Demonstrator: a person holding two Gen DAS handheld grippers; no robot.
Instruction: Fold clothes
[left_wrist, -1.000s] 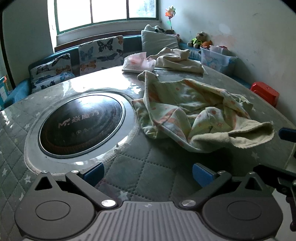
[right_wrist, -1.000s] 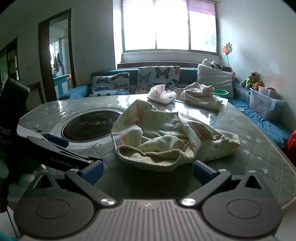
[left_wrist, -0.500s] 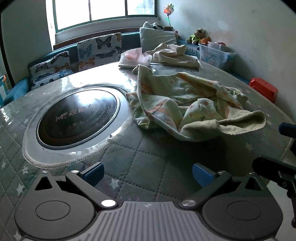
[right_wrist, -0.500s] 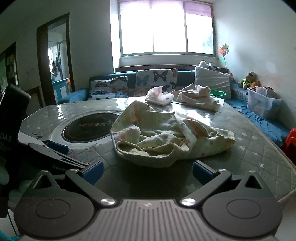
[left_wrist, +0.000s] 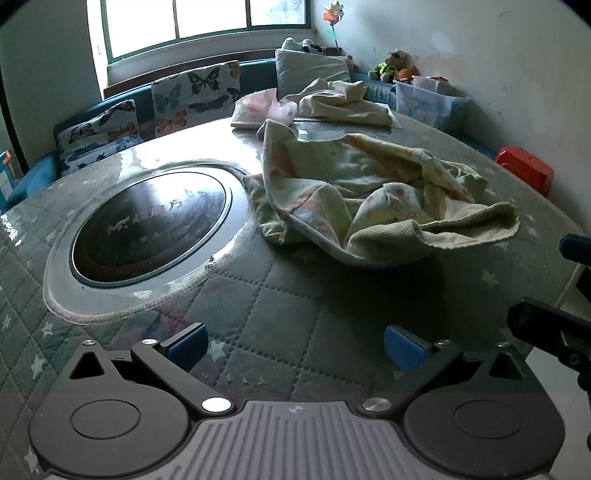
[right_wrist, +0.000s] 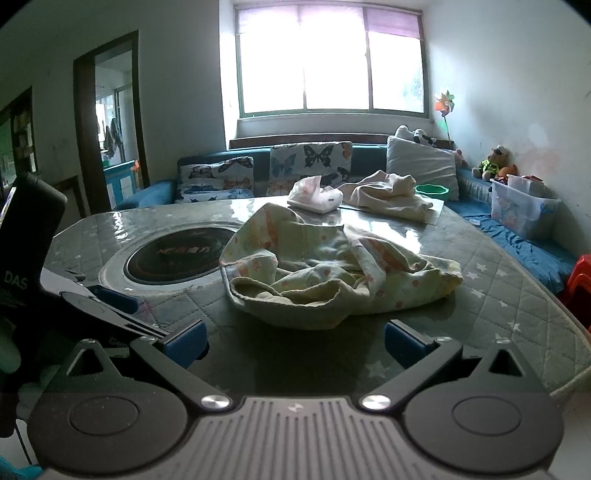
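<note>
2 grippers hover at the near edge of the surface (left_wrist: 280, 306), both with fingers spread and holding nothing. The left gripper (left_wrist: 293, 345) points at bare quilted cover; the right gripper (right_wrist: 294, 341) faces the garment (right_wrist: 332, 280) just beyond its tips. This crumpled pale floral garment (left_wrist: 369, 199) lies right of the round black cooktop (left_wrist: 147, 229). Far across the surface sit a beige cloth (right_wrist: 388, 194) and a tissue pack (right_wrist: 314, 195).
</note>
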